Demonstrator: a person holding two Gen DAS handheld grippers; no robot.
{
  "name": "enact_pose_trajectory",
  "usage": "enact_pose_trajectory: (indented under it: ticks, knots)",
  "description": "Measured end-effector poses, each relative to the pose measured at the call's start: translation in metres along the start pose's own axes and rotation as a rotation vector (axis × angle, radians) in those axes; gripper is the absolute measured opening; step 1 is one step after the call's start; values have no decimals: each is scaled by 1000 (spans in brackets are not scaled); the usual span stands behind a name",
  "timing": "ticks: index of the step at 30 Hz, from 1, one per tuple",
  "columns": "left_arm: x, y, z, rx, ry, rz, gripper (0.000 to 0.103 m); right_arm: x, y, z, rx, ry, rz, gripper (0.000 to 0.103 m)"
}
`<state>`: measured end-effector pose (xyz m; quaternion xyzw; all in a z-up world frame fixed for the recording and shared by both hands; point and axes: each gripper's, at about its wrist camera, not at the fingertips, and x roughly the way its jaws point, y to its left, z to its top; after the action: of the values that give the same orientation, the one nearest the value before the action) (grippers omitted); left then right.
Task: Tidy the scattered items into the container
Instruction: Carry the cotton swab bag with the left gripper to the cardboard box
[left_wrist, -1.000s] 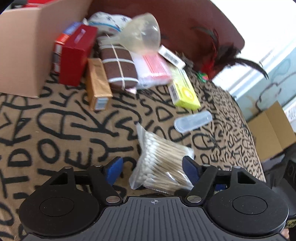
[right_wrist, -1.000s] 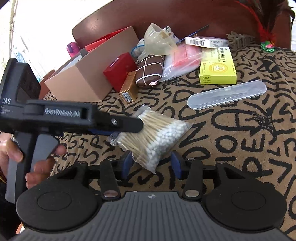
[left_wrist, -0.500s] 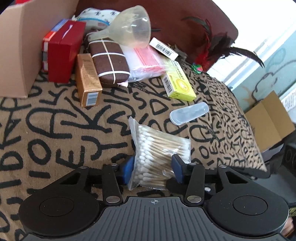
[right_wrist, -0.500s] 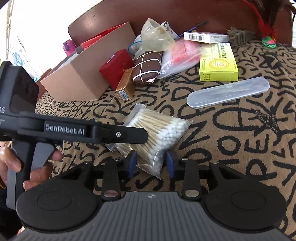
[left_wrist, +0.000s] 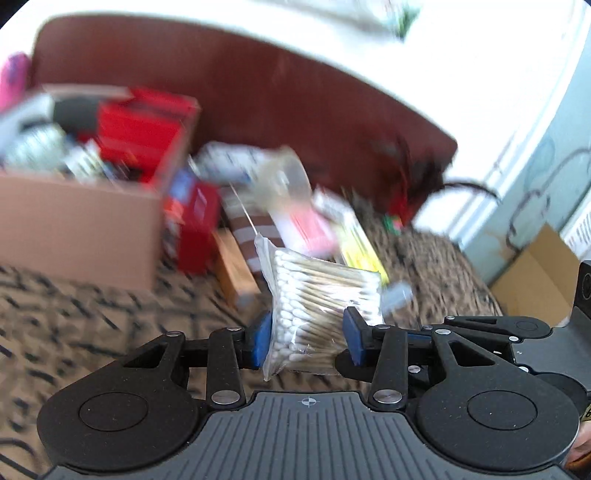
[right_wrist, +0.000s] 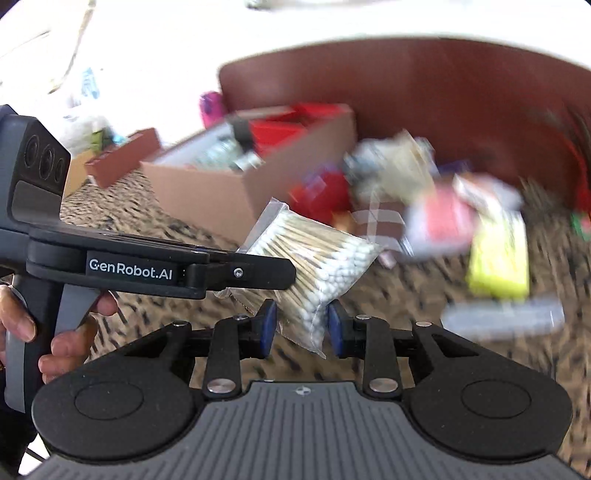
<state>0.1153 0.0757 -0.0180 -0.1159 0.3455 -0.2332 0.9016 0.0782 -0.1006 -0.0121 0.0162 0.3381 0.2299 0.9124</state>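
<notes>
Cotton swabs in a clear bag (left_wrist: 321, 295) sit pinched from both sides, raised above the patterned cloth (left_wrist: 74, 314). Left gripper (left_wrist: 306, 338) has its blue pads pressed against the near end of the bag, the jaws only partly closed because the bag fills the gap. Right gripper (right_wrist: 300, 326) likewise clamps the bag (right_wrist: 317, 262) at its lower corner, blue pads snug on the plastic; in the right wrist view the left gripper's black body crosses in front from the left edge and covers part of the bag.

Beyond the bag, toward the far left of the cloth, stands the open cardboard box (left_wrist: 77, 225), with red packaging and other blurred contents inside. Between the held bag and the box, things crowd the cloth: a red box (left_wrist: 195, 225) against the cardboard wall, a gold-brown carton (left_wrist: 232, 273) just beside it, a brown pouch with white stripes (left_wrist: 255, 229), a clear funnel (left_wrist: 284, 177) on top of the pile, and a pink-filled plastic bag (left_wrist: 310, 229). A yellow box (right_wrist: 498, 254) lies to the right of these, with a clear plastic case (right_wrist: 502, 317) nearer the front right. A dark red headboard (right_wrist: 461, 85) rises along the far edge. Motion blur smears most of the background.
</notes>
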Motion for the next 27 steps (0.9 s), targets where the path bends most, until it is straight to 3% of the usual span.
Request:
enact_pose_trajectory:
  ticks: [10,16,25,27]
  knots:
    - [-67,64,62,-56,-214,167,42,52,77,100,-242,-86,80,34]
    - [-76,117,101,-111,-263,245,43,104,111,149,-296,-96,118,34]
    - [-56,213,174,-239,-290,215,47,181,125,222,-340,-124,145,35]
    - [-43,234,189,-261,-277,207,58,205,119,238,-306,-98,153,35]
